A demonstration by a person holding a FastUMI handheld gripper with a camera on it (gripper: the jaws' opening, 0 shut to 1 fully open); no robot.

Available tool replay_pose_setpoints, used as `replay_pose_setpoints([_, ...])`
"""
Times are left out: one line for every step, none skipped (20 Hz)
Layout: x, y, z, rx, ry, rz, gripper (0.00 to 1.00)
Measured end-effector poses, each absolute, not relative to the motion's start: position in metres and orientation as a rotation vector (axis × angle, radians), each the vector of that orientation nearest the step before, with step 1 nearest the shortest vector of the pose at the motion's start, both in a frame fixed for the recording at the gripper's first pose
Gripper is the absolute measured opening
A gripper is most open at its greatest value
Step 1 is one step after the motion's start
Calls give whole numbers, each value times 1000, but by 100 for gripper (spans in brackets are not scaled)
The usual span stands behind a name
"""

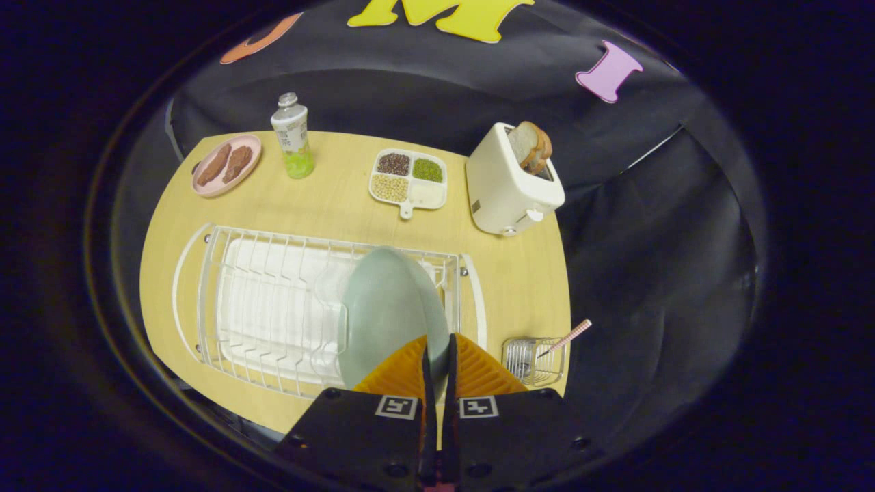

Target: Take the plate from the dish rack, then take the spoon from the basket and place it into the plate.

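A pale green plate (386, 311) stands on edge over the right end of the white wire dish rack (263, 307). My gripper (438, 340) is shut on the plate, its two fingers pressed on the rim's right side with only a thin gap between them. To the right of the fingers, near the table's corner, sits a small wire basket (528, 361). A spoon with a pink checked handle (569, 336) leans out of it to the right; its bowl is hidden inside the basket.
Beyond the rack, on the wooden table (328, 205), stand a white toaster (509, 184) with bread in it, a divided dish of beans (409, 179), a bottle (292, 137) and a pink plate with brown food (227, 164). The table's right edge runs close by the basket.
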State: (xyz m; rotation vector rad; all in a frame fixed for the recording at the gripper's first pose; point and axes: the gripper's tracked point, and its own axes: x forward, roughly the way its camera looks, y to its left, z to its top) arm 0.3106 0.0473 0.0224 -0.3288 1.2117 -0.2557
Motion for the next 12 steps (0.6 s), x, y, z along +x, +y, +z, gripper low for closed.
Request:
replay_pose_setpoints([314, 48, 26, -348, 1182, -277, 8])
replay_pose_setpoints([313, 48, 30, -374, 1159, -297, 8])
replay_pose_setpoints([315, 48, 37, -402, 1129, -318, 8])
replay_pose_setpoints([315, 52, 42, -416, 1103, -324, 8])
replay_pose_setpoints([314, 59, 48, -423, 1084, -304, 8])
replay_pose_setpoints([310, 69, 53, -414, 1075, -270, 8])
replay_pose_setpoints([306, 76, 58, -398, 1068, -246, 6])
replay_pose_setpoints([300, 76, 64, -392, 1060, -244, 6])
replay_pose_setpoints([293, 76, 70, -390, 1054, -241, 6])
replay_pose_setpoints([284, 77, 74, -380, 1049, -232, 6])
replay_pose_setpoints([275, 80, 76, -368, 1044, -209, 6])
replay_pose_setpoints([265, 83, 76, -349, 1034, -185, 6])
